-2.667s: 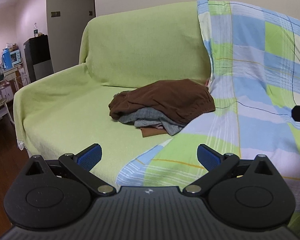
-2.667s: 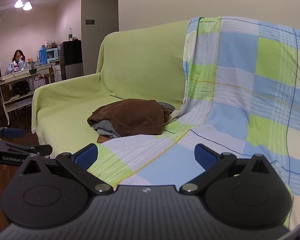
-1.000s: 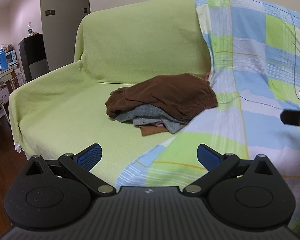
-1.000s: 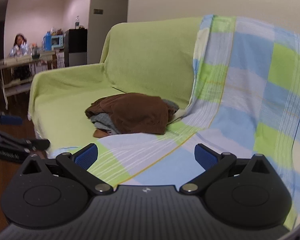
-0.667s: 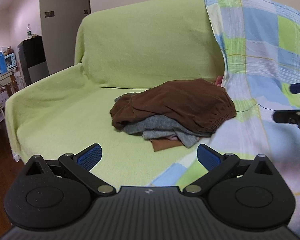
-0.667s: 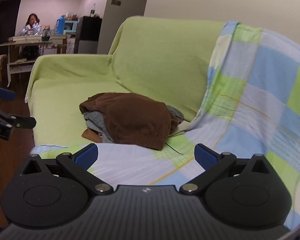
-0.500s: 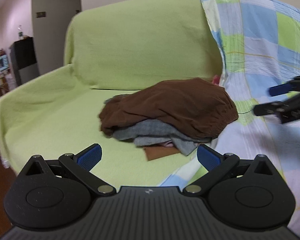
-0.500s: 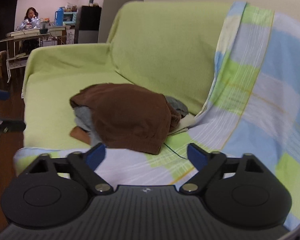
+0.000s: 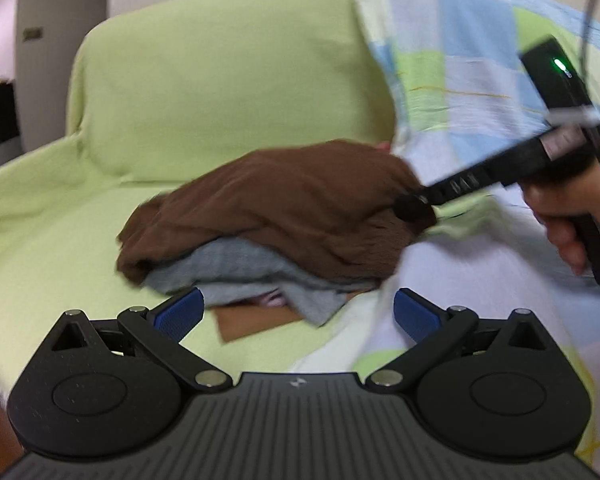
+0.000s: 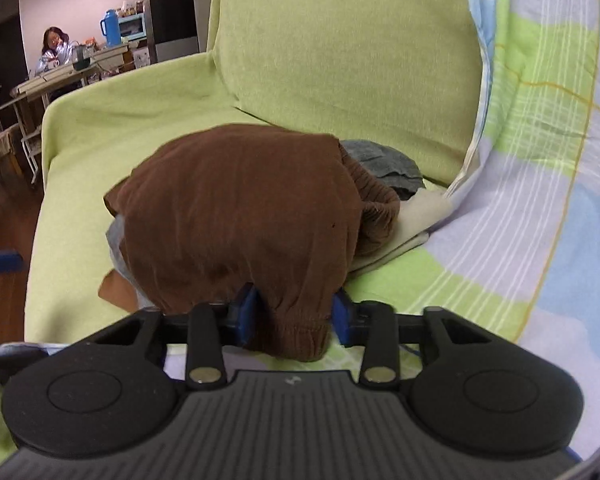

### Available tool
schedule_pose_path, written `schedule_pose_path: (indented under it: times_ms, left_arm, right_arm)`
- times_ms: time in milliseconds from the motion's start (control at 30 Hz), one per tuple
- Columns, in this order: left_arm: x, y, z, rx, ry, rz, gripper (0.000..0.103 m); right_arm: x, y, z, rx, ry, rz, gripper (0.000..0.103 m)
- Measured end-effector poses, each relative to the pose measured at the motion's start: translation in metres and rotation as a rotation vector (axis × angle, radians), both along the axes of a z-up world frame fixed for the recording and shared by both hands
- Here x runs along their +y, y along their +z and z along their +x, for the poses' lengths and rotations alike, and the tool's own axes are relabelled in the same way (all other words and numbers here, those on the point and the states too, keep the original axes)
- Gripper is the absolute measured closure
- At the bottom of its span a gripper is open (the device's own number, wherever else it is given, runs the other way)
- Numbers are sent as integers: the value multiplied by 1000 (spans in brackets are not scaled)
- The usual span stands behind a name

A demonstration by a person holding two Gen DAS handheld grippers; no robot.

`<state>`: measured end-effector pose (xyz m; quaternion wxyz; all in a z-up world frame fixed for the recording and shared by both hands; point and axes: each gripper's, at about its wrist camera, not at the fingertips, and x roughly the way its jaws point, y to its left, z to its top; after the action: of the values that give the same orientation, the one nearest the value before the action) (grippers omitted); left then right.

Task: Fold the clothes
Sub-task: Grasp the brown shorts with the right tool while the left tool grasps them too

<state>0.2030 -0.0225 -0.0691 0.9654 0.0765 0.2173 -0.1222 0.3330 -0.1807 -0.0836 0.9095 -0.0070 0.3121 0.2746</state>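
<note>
My right tongs [image 10: 294, 314] pinch the brown garment's [image 10: 240, 208] hem atop grey clothes [image 9: 252, 270] on the sofa [image 10: 340, 48], left tongs [image 9: 298, 312] spread wide.

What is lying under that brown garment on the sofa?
Under the brown garment lies a grey garment, then something pink and a flat brown piece. Anything deeper is covered.

The left tool [image 9: 296, 314] has its jaws wide apart, near the gray cloth [image 9: 240, 270]. A brown garment [image 9: 276, 208] lies on top of the pile on the sofa [image 9: 220, 92]. The right tool [image 9: 414, 206] touches its right edge.
</note>
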Motion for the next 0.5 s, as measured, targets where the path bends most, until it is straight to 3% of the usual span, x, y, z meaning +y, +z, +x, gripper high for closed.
schedule_pose_path:
  times_ms: [167,300,500]
  left_arm:
    - [-24,30,-19,-90,-84,57,1]
    - [-41,55,-48,-142,-142,52,1]
    - [-68,80,-101,-168,-265,-10,1]
  right_arm:
    - [-29,47,-20,-19,4,154,95]
    - [-54,100,-54,-121,16,152,96]
    - [-125,185,-162,-317,-44,112,96]
